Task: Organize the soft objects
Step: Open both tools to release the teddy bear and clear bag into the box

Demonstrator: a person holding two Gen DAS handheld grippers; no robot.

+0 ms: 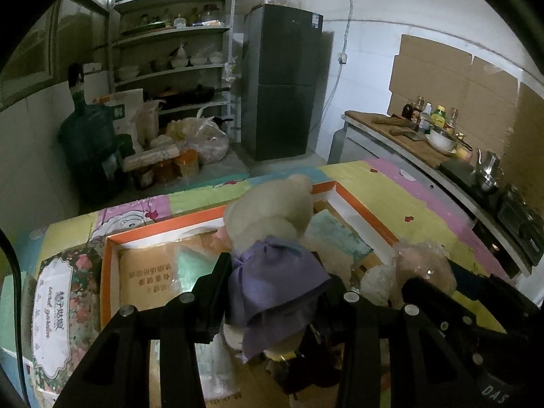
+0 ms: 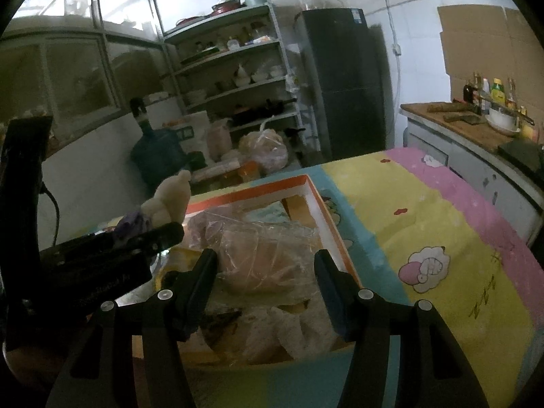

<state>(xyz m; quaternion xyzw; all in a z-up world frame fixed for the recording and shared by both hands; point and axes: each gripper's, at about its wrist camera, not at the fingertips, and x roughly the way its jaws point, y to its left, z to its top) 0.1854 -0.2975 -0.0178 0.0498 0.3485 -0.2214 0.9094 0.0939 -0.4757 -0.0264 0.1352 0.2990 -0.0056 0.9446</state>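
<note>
The left gripper (image 1: 275,272) grasps a cream plush (image 1: 268,210) with a purple bow (image 1: 272,278) between its jaws, above the orange-rimmed box (image 1: 357,210); the right gripper (image 2: 265,268) clasps a pinkish plush in clear plastic (image 2: 265,258), over the box's near end; the box lies on the tabletop's patterned cloth (image 2: 442,224), toward its left side and far edge; inside it lie a teal cloth (image 1: 340,234) and white wrapped bundles (image 2: 289,333); a flowered packet (image 1: 57,309) lies just beside the box's left wall.
</note>
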